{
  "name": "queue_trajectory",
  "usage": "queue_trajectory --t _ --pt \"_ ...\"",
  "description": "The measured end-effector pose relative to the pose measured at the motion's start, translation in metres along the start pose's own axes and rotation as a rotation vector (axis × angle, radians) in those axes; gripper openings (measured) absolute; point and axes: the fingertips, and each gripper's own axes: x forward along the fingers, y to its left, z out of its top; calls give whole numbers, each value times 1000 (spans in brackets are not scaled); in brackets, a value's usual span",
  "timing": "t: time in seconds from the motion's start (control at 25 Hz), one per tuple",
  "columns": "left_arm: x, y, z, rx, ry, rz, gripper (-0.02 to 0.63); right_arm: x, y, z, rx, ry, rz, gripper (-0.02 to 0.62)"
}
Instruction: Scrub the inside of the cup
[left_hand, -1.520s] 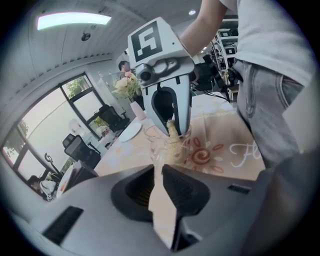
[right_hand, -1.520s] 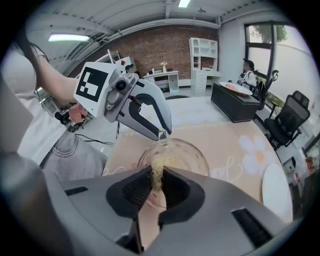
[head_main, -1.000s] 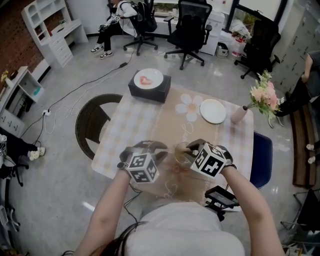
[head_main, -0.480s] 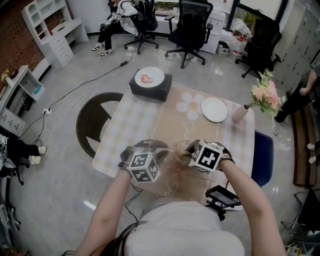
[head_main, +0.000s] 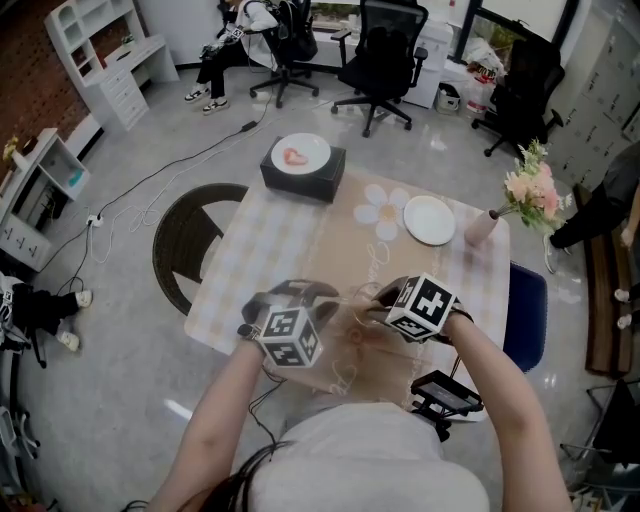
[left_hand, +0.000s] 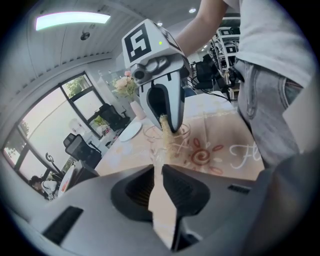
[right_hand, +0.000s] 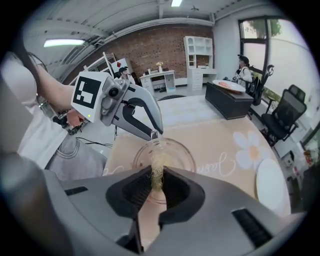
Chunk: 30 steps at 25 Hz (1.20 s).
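Glass cup (right_hand: 172, 152) on beige tablecloth (head_main: 330, 250), grey floor (head_main: 120, 330), office chairs (head_main: 385, 55), brick wall (right_hand: 150, 45)

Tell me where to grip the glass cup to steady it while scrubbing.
I'd pinch the cup at its rim, one jaw inside, one outside, from above on the person's left. It stands upright, mouth up; the right claw and scrubber fill the other side.

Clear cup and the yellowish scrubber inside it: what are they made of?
See-through round cup: looks like glass, possibly clear hard plastic; glossy, the beige tablecloth shows through its wall.
Straw-coloured fibrous scrubber: apparently dried plant fibre, loofah-like, matte; loose frayed strands stick out.
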Motion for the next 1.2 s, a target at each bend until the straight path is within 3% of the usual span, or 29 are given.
queue_trajectory --t 0.28,0.44,0.56,0.68,0.8,1.0,1.2 --pt "3 2 -2 -40 7 6 52 -3 -20 6 -191 16 -321 55" --pt "1 1 -1 -59 5 0 52 -3 -25 7 -202 0 -423 57" --pt "-1 0 0 -67 -1 -2 52 -1 -26 4 -195 41 -459 57" --pt "-3 -2 2 -67 -7 -3 52 0 -26 3 -153 96 -448 57" --pt "-5 -5 4 -71 -21 -8 52 -1 -29 0 -31 120 -398 57" --pt "-7 -10 7 -71 -43 -18 52 -2 -29 -13 231 156 -255 57" --pt "-8 -10 11 -49 -40 -5 52 3 -15 -22 419 201 -52 57"
